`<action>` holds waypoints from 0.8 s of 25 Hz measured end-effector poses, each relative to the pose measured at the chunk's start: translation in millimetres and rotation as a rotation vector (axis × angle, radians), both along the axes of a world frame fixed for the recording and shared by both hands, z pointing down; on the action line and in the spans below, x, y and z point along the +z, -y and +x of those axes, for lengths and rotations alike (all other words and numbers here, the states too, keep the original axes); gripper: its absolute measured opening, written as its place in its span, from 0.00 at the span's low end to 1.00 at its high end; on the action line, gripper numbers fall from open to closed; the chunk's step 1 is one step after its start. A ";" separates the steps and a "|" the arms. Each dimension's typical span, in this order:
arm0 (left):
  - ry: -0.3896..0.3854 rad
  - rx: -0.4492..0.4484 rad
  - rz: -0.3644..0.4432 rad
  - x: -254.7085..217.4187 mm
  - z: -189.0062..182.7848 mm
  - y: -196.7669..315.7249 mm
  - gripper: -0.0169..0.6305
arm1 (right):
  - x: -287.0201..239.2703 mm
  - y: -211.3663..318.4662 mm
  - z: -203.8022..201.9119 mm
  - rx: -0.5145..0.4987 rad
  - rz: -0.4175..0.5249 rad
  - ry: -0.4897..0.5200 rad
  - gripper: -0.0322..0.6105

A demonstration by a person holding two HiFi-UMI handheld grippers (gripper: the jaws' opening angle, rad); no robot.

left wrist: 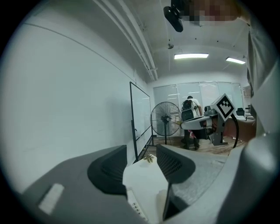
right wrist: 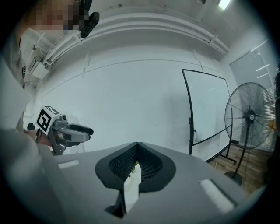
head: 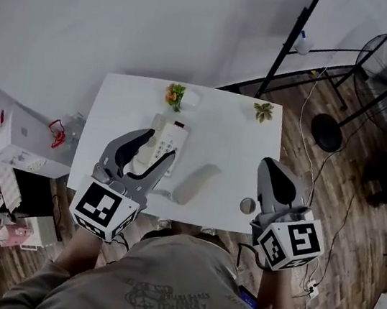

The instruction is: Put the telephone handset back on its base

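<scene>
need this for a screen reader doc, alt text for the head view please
Seen from above, a telephone handset lies off its base on a white table. The open left gripper hovers over the base; the shut right gripper is at the table's right edge.

We look along the right gripper [right wrist: 137, 145]: its two dark grey jaws meet at their tips, with nothing held between them. Through the narrow slit below the tips we see a strip of white table [right wrist: 131, 189], with a small green sprig [right wrist: 134, 166] at its far end. At the left, the left gripper [right wrist: 87, 130] hangs in the air, its marker cube [right wrist: 46, 119] facing us. Behind it is a white wall. To the right a whiteboard [right wrist: 205, 109] stands on a black stand, and a fan [right wrist: 250, 117] stands on the wooden floor [right wrist: 262, 162].
</scene>
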State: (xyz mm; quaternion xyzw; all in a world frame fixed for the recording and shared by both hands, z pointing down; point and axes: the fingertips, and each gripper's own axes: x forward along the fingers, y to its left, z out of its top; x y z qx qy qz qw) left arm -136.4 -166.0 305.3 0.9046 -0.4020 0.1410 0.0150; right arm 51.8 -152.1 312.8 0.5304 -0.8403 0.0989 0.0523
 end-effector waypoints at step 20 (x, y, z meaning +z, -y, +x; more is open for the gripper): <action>-0.016 0.152 -0.055 15.6 25.3 6.2 0.35 | 27.3 -38.4 16.8 0.164 -0.081 -0.008 0.10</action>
